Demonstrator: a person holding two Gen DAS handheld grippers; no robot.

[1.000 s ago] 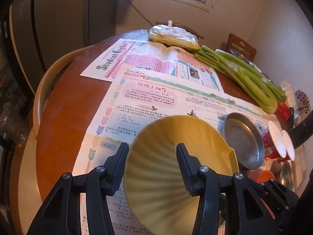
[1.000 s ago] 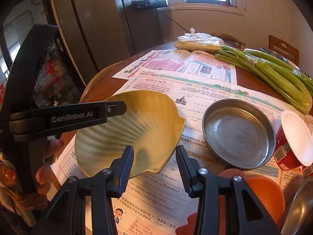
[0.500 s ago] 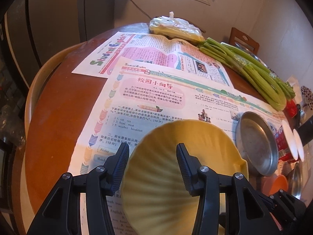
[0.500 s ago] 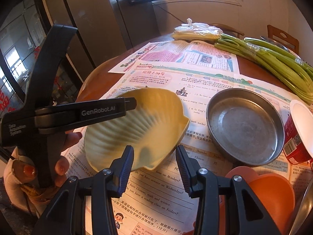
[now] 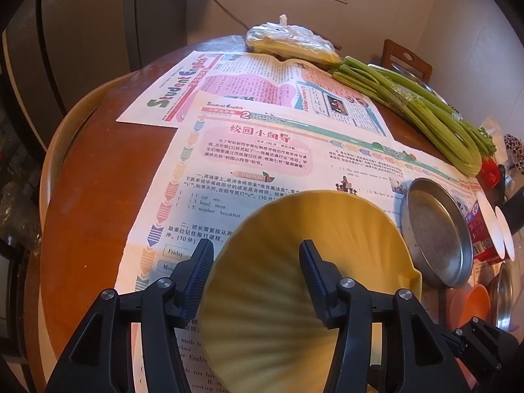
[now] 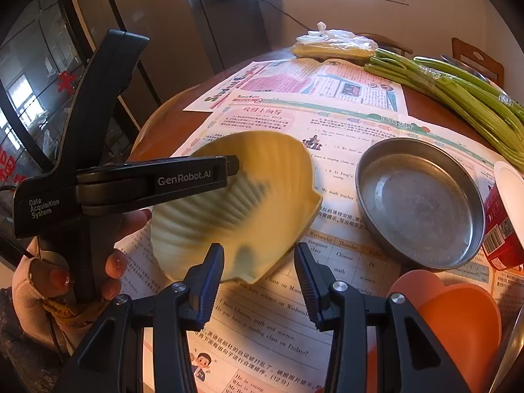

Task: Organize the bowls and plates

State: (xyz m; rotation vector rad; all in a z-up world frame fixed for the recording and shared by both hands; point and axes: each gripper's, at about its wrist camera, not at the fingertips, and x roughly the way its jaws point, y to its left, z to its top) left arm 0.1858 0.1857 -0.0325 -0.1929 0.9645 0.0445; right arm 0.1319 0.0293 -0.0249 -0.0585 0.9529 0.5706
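The yellow shell plate (image 6: pixel 249 196) now sits lower on the newspaper (image 5: pixel 262 163), wide edge pointing away; left gripper (image 5: pixel 255 255) opening around it, right gripper (image 6: pixel 258 255) pressed together, empty

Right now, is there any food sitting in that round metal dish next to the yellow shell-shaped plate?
No, the metal dish is empty, showing only its bare scuffed bottom beside the yellow plate.

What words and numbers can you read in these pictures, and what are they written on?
"GenRobot.AI": on the left gripper, along its side.
"Data Acquisition System": on that gripper's body.
"Student English": big title of the far newspaper.
"Student English" and "2": top of the near newspaper.
"Friday": box on the near newspaper.
"Do you have science on Wednesday": near newspaper, right wrist view.
Red cup: barcode and print too small to read.
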